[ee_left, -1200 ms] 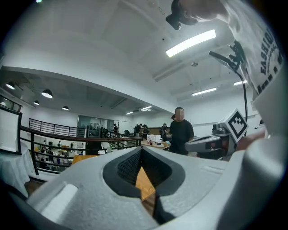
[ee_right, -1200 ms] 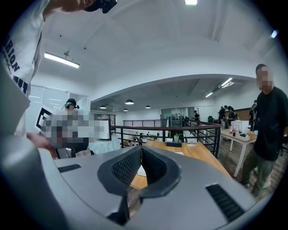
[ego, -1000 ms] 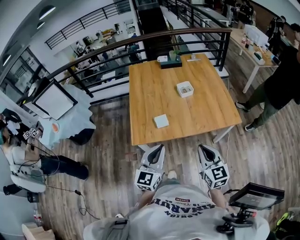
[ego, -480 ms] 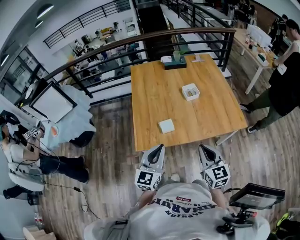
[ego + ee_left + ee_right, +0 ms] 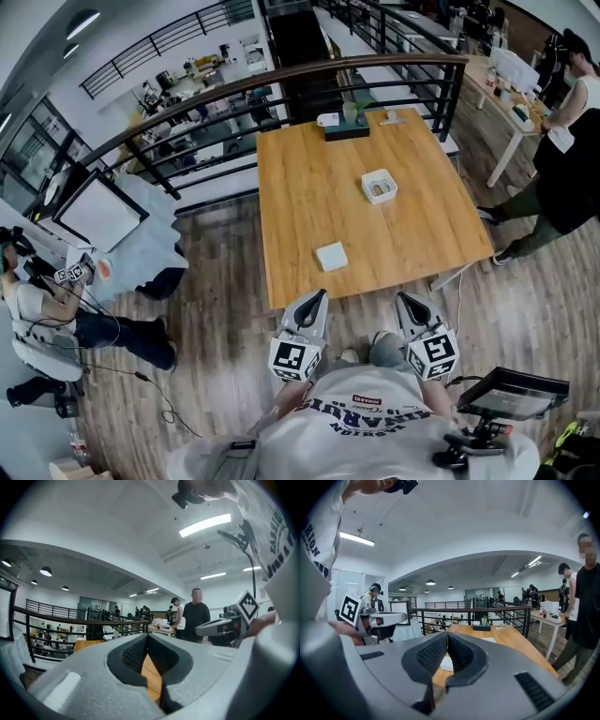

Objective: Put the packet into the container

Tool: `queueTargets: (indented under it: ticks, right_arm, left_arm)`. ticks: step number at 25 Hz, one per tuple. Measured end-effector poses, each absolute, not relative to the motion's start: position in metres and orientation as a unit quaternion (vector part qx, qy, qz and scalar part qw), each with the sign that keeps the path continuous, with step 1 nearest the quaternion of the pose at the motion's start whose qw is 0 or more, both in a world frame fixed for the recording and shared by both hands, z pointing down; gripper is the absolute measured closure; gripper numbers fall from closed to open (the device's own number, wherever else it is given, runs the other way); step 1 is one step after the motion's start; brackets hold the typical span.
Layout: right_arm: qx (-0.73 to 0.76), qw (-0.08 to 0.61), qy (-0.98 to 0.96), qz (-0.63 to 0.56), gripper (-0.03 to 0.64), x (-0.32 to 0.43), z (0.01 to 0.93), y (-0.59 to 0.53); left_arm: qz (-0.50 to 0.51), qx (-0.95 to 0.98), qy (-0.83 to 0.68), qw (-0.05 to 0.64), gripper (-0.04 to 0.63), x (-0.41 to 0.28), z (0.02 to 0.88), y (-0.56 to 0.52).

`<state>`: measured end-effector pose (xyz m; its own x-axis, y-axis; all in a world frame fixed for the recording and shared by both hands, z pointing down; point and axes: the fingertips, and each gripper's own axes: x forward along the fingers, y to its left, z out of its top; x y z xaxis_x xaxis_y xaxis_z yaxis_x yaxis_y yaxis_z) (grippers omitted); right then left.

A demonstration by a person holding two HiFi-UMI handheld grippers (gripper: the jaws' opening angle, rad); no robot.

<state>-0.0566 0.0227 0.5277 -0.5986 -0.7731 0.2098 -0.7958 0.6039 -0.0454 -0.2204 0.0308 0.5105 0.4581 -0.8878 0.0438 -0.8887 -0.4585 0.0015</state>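
A flat white square packet [image 5: 331,256] lies near the front edge of the wooden table [image 5: 309,187]. Farther back and to the right stands a small open white container [image 5: 379,187] with something pale inside. Both grippers hang off the table's front edge, close to my body. My left gripper [image 5: 318,295] is shut and empty, its pads meeting in the left gripper view [image 5: 147,637]. My right gripper [image 5: 403,297] is also shut and empty, as its own view shows [image 5: 447,634]. Past its jaws, the right gripper view catches part of the packet [image 5: 446,663].
A dark box [image 5: 345,130] with small items sits at the table's far edge, against a black railing [image 5: 281,82]. People stand to the right [image 5: 567,178] by a white table [image 5: 511,89]. Another person sits at left [image 5: 42,319]. A screen on a stand [image 5: 514,392] is at my right.
The table and packet have drawn slightly nearer in the head view. Both grippers stay shut in the same place by my body. The people on the right have shifted.
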Motion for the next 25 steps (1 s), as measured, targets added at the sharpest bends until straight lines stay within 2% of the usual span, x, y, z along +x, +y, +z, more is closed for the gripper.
queueTargets:
  ticks: [13,25]
  right_arm:
    - [0.428,0.076,-0.898,0.065,0.607,-0.046,0.532,-0.034]
    - [0.389,0.054,-0.918,0.056,0.607,-0.040,0.517,-0.140]
  left_arm:
    - [0.022,0.847,-0.531,0.018,0.591,-0.206,0.517,-0.014]
    - [0.021,0.828,-0.560,0.015,0.591,-0.192,0.502,-0.103]
